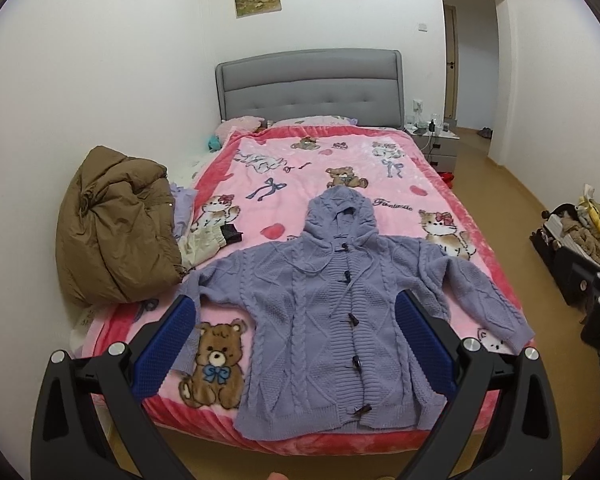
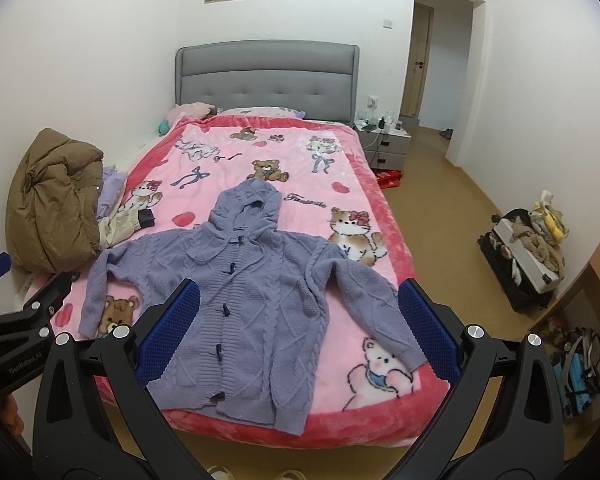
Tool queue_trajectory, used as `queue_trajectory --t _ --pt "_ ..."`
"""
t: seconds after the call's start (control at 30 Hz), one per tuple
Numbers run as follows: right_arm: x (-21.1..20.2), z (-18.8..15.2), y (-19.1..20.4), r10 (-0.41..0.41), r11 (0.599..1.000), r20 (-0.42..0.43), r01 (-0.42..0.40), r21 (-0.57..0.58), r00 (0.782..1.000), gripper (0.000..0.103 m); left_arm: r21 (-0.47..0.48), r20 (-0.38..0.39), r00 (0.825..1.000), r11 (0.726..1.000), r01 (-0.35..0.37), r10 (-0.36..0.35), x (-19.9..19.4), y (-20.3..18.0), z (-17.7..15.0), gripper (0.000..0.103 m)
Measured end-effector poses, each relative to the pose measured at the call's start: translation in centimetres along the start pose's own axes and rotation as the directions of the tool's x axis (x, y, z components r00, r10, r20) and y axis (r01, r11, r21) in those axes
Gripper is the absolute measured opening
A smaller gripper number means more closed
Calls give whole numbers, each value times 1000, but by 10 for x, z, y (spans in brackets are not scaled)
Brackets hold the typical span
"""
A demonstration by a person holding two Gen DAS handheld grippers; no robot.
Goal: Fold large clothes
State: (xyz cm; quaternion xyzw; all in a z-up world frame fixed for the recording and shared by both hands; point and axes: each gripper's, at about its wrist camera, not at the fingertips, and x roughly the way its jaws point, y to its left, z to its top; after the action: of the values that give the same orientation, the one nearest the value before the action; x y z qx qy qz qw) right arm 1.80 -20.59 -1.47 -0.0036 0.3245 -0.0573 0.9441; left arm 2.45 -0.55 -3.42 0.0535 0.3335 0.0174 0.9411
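Note:
A lavender cable-knit hooded cardigan [image 1: 320,312] with dark toggle buttons lies spread flat, front up, on the pink cartoon blanket [image 1: 284,168] at the foot of the bed; it also shows in the right wrist view [image 2: 260,300]. Its sleeves spread out to both sides and the hood points toward the headboard. My left gripper [image 1: 296,320] is open and empty, held above the foot of the bed over the cardigan's body. My right gripper [image 2: 300,308] is open and empty, to the right of the left one, also above the cardigan.
A brown puffer jacket [image 1: 112,232] is heaped at the bed's left edge beside other small clothes [image 1: 204,240]. A grey headboard [image 1: 308,84] and pillows are at the far end. A nightstand [image 2: 384,140], an open suitcase [image 2: 524,252] and bags [image 2: 580,364] stand on the floor at right.

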Motion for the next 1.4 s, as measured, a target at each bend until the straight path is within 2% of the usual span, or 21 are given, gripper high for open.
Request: queue_trajectory --t 0.1,0.23,0.3,0.37,0.47,0.57,0.7,0.77,0.93,1.0,1.07,1.13,1.2,1.3,1.33,1.37,1.4 --pt "12 4 -2 57 998 -4 -57 22 998 95 -4 -11 1000 1000 13 -13 9 4 3 98" --pt "33 9 0 140 990 7 -141 27 990 95 -31 -61 997 999 -45 43 33 20 0 98" --pt "45 15 10 145 989 13 -145 4 989 95 -80 -95 995 996 -30 22 50 37 -5 98" --pt "55 20 23 154 988 24 -154 -26 988 95 -108 -92 996 994 -16 6 65 54 -12 98" --pt "79 28 51 156 985 -10 -156 -80 988 95 -71 -89 994 995 -65 58 95 80 -22 98" --pt "108 34 85 158 981 -68 -164 -99 985 95 -25 -84 992 995 -99 97 140 113 -38 98" --pt "155 41 140 149 983 -196 -166 -76 969 95 -54 -127 990 996 -68 61 211 166 -67 98" --pt "168 41 161 153 982 -202 -172 -81 967 95 -71 -142 988 996 -62 51 248 196 -87 98" --pt "213 35 225 127 966 -272 -181 -183 954 95 -59 -200 971 988 -142 127 328 250 -126 98" --pt "229 29 244 126 958 -305 -195 -208 944 95 -70 -232 966 989 -132 113 357 267 -141 98" --pt "243 23 258 120 952 -333 -203 -227 935 95 -82 -264 962 992 -94 69 380 279 -153 97" --pt "255 16 271 117 945 -365 -216 -245 924 95 -64 -308 951 997 -37 15 398 280 -165 81" --pt "265 11 281 113 937 -384 -226 -265 916 95 -62 -355 934 998 16 -37 411 277 -177 74" --pt "276 7 290 110 928 -409 -241 -285 906 95 -112 -403 908 991 72 -112 420 273 -190 71" --pt "279 6 293 111 926 -415 -245 -287 903 95 -119 -410 905 990 73 -116 421 273 -193 58" --pt "282 6 294 114 925 -418 -249 -286 901 95 -114 -412 905 992 61 -103 421 270 -194 50" --pt "284 5 294 113 925 -421 -250 -286 900 95 -100 -409 910 994 38 -76 420 268 -194 36"
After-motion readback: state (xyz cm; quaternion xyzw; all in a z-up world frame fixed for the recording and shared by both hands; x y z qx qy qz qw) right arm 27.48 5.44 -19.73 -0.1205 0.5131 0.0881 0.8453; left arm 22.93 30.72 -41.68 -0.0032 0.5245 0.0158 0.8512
